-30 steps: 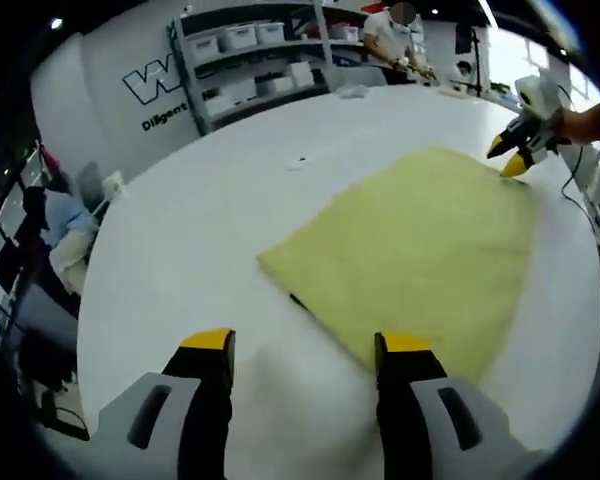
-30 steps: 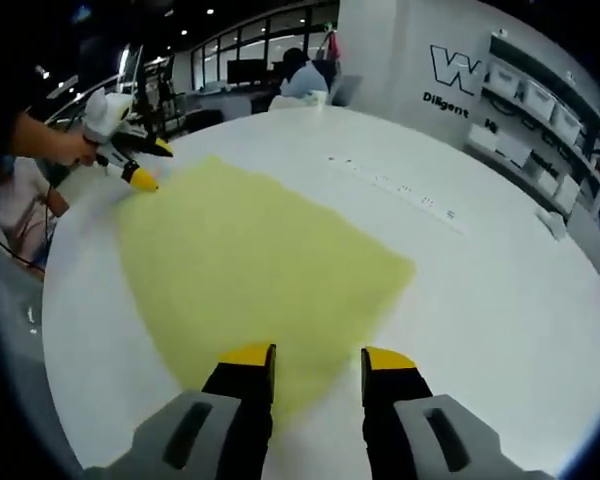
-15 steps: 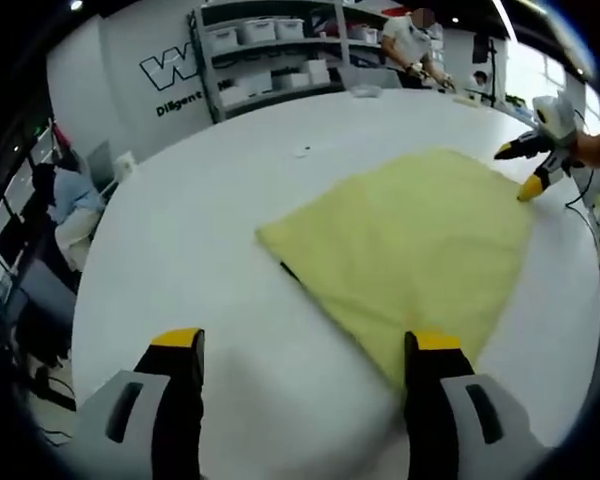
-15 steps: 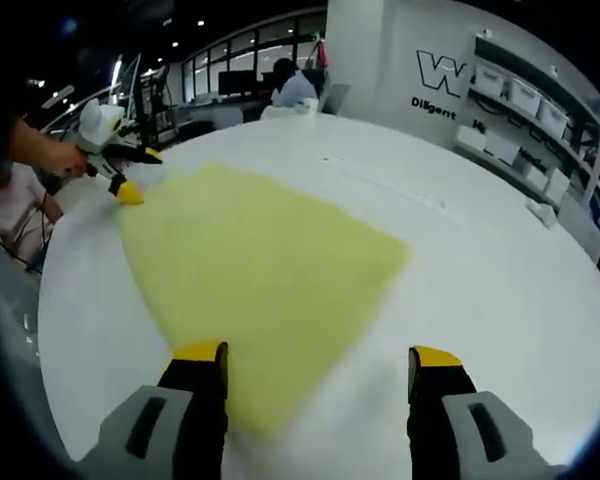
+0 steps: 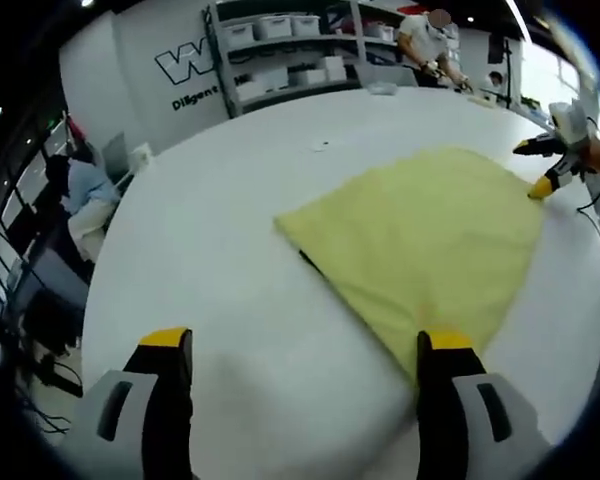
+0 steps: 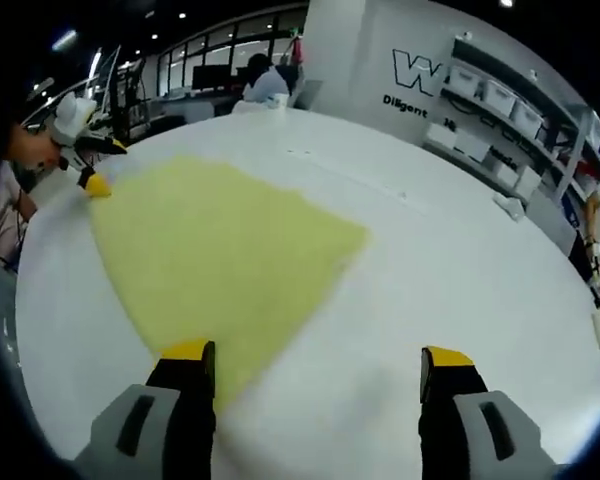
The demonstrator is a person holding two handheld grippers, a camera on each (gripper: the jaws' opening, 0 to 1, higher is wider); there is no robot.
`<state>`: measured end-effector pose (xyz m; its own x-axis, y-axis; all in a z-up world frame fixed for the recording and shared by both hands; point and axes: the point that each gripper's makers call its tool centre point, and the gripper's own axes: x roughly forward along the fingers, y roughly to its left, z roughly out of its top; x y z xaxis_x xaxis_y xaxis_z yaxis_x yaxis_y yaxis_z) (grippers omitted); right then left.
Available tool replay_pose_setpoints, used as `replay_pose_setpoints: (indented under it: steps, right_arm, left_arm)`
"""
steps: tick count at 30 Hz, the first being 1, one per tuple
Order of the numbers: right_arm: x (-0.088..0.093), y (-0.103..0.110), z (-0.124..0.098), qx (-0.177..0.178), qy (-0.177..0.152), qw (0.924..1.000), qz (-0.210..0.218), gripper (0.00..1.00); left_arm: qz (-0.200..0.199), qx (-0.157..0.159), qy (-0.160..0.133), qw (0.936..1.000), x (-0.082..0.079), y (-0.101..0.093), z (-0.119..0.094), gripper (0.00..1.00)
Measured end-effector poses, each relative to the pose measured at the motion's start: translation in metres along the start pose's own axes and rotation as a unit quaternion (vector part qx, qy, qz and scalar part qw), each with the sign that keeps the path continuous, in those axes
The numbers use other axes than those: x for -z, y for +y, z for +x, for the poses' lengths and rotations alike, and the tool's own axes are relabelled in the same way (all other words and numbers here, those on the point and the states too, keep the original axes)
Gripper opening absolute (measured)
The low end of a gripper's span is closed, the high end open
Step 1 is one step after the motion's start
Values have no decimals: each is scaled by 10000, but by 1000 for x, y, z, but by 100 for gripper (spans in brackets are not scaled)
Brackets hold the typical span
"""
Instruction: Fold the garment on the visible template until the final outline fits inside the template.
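While you look along your left gripper (image 5: pixel 305 345), its yellow-tipped jaws stand wide apart with nothing between them, and the soft, pale yellow garment (image 5: pixel 425 245) lies flat as a four-cornered shape on the smooth white table (image 5: pixel 210 230). From your right gripper (image 6: pixel 315 360), the jaws are also spread wide and hold nothing, and the fuzzy cloth (image 6: pixel 215 250) lies flat ahead, its near corner just beside the left jaw.

A thin dark strip (image 5: pixel 310 262) peeks from under the near-left edge of the flat pale-yellow cloth garment (image 5: pixel 420 250) on the round white table (image 5: pixel 210 220); the rest is covered, so its outline cannot be made out. A small dark speck (image 5: pixel 322 146) toward the table's far edge is too small to identify.
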<state>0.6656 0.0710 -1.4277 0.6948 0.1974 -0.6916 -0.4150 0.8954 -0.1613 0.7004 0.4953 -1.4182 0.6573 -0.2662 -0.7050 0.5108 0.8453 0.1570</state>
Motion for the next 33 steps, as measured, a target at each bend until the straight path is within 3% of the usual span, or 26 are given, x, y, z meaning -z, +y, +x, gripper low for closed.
replay_pose_setpoints:
  steps: [6,10,14,16,21,29,33]
  right_arm:
    - [7,-3,-9,13,65,10000,1,76]
    - [15,6,-15,-203,39,9997,126,74]
    - [30,8,-20,-187,182,9996,-98,72]
    - [33,3,-21,-128,192,9996,180,74]
    - [40,-2,-25,-59,335,9994,82,70]
    - [36,-4,-41,-32,192,9997,137,69]
    - [38,7,-47,-289,151,9994,129,70]
  left_arm:
    - [24,73,-69,9999,2,-4,-9,90]
    - [89,247,-72,9996,6,-13,-13,90]
    - [188,185,54,9996,17,-14,-13,90]
    - [168,171,75,9997,21,-14,-15,91]
    - [113,93,136,9998,27,-11,-20,91]
    - [165,33,171,9997,31,-9,-28,88]
    - [219,28,164,9996,36,-8,-36,87]
